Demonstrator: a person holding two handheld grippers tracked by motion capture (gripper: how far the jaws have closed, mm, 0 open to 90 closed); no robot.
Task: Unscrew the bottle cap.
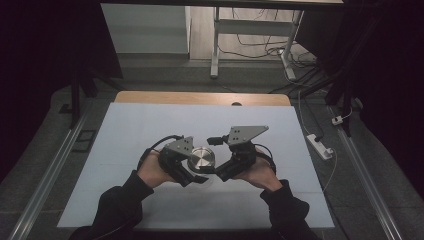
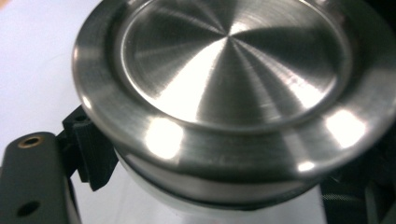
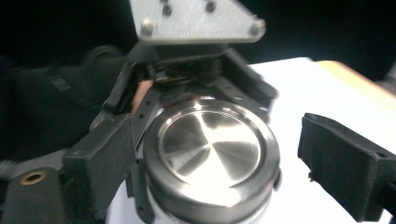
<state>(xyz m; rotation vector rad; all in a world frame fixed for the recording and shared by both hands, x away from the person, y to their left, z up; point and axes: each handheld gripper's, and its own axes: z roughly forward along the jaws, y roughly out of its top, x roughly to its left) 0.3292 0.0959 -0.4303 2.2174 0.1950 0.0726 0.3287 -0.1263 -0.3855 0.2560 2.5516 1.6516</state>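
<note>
The metal lid (image 2: pixel 233 88) runs off the frame's top edge, hiding the glass jar (image 2: pixel 154 205) below it.

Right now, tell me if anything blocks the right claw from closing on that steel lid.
Nothing visible does. The right claw already straddles the steel lid, with one pad beside its rim and the other pad standing clear across bare table. The left claw grips the jar below the lid, not between.

a clear jar (image 3: pixel 140 212) with a round brushed-steel lid (image 1: pixel 201 159) stands upright at the middle of the white desk (image 1: pixel 150 125), lid on.
</note>
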